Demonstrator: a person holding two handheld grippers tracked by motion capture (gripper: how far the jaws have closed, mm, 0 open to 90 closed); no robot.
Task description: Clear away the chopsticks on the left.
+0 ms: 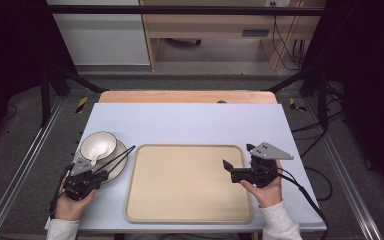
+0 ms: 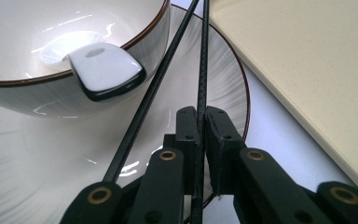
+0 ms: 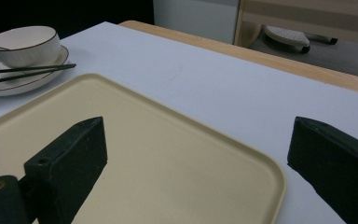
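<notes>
At the table's left edge, your left gripper (image 2: pixel 199 140) pinches one chopstick (image 2: pixel 202 65).

Its long axis runs from the jaws across the plate (image 1: pixel 116 169) toward the tray (image 1: pixel 189 183) (its mate lies loose beside it); your right gripper (image 1: pixel 237 166) hovers spread wide over the tray's right edge.

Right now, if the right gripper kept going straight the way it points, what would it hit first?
Probably nothing soon: the open right gripper points left, low over the bare beige tray. Farther along sit the chopsticks and plate, though height is unclear.
</notes>
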